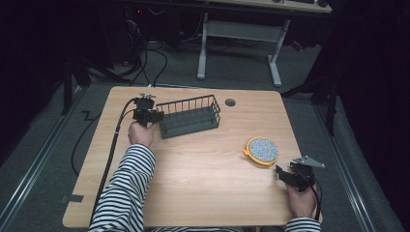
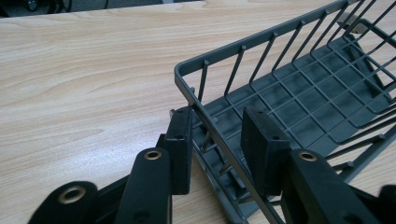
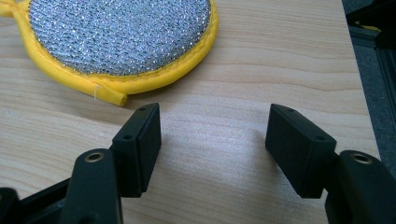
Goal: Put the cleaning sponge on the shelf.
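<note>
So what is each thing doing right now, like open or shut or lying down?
Basket: upright on the table, nothing seen inside, end wall between the left gripper's jaws.
Left gripper: jaws astride the basket's end wall, not yet pressing on it.
Right gripper: open, holding nothing, low over bare table.
Scrubber: lying flat, silvery side up, untouched.
Table: wooden, level.

basket's (image 2: 299, 88) far end cut off, scrubber (image 3: 121, 37) cropped at top edge
</note>
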{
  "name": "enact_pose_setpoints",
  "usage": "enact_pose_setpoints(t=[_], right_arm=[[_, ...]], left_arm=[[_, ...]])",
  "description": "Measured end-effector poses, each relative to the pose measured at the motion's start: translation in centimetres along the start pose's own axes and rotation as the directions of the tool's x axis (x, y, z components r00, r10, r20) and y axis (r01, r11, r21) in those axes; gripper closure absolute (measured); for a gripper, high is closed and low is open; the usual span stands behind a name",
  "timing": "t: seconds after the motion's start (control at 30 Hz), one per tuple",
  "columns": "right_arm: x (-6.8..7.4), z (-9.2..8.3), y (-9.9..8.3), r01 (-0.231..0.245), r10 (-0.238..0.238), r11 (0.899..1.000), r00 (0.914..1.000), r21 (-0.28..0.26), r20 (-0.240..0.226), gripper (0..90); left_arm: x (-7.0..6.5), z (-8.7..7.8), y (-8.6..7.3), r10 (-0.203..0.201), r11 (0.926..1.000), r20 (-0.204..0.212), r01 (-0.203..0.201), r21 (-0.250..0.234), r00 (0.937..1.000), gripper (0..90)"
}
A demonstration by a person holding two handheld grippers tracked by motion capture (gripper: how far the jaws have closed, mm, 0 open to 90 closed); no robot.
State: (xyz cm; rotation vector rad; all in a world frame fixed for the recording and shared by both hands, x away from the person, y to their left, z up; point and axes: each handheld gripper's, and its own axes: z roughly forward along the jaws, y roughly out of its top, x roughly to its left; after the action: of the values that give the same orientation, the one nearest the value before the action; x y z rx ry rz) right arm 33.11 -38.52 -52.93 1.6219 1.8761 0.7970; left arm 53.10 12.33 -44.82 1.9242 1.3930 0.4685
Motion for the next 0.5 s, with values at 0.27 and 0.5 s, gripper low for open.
enact_pose_setpoints(t=[0.27,0.5], right_arm=[[0.01,0.0,0.0,-0.001,0.001,1.0,1.0,0.0,0.0,35.9],[0.01,0.0,0.0,0.0,0.0,1.0,1.0,0.0,0.0,35.9]], left_arm=[[-0.2,-0.35,-0.15,0.011,0.9999,0.014,-0.011,-0.007,0.9998,67.8],[-0.5,-0.5,-0.42,0.014,0.9999,0.03,-0.013,-0.009,0.9995,69.5]])
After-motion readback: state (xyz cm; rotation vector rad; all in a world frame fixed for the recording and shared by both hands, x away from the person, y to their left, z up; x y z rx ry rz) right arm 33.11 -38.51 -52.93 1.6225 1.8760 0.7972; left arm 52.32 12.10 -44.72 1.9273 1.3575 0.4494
